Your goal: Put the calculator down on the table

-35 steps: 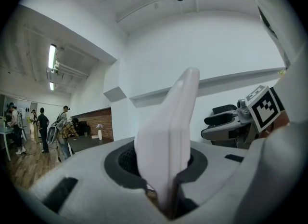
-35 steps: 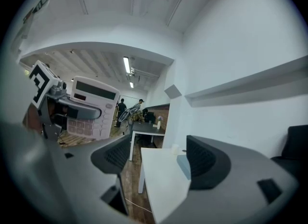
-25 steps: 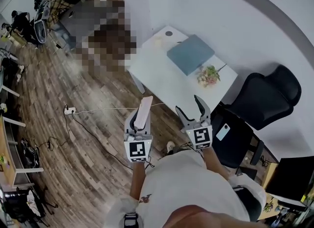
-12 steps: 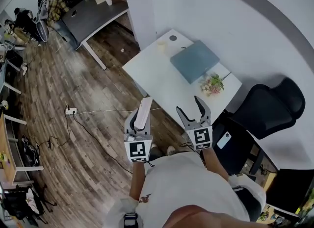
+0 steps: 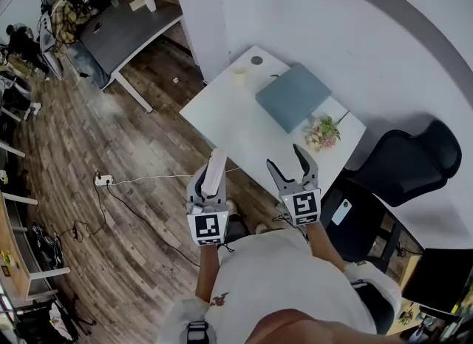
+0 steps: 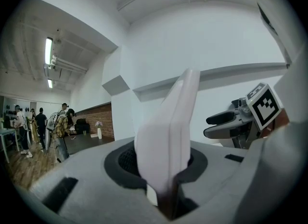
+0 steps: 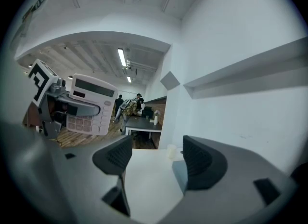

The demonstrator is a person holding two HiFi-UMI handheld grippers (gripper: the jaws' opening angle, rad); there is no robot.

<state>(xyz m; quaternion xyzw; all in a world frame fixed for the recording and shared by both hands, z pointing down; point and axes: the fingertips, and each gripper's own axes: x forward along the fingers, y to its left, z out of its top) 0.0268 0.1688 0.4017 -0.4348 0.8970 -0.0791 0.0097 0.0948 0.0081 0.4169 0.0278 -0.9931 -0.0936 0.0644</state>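
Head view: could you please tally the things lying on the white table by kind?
Blue-grey flat pad: 1
Flower bunch: 1
Pale cup: 1
Small dark round disc: 1
Total on the white table: 4

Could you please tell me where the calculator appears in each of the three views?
Head view: the calculator is just left of centre, low in the picture, seen edge-on.
Left gripper view: the calculator is in the centre, edge-on, clamped between the jaws.
Right gripper view: the calculator is at the left, keys and display facing the camera.
Shared landmark: the dark table with a flower vase.
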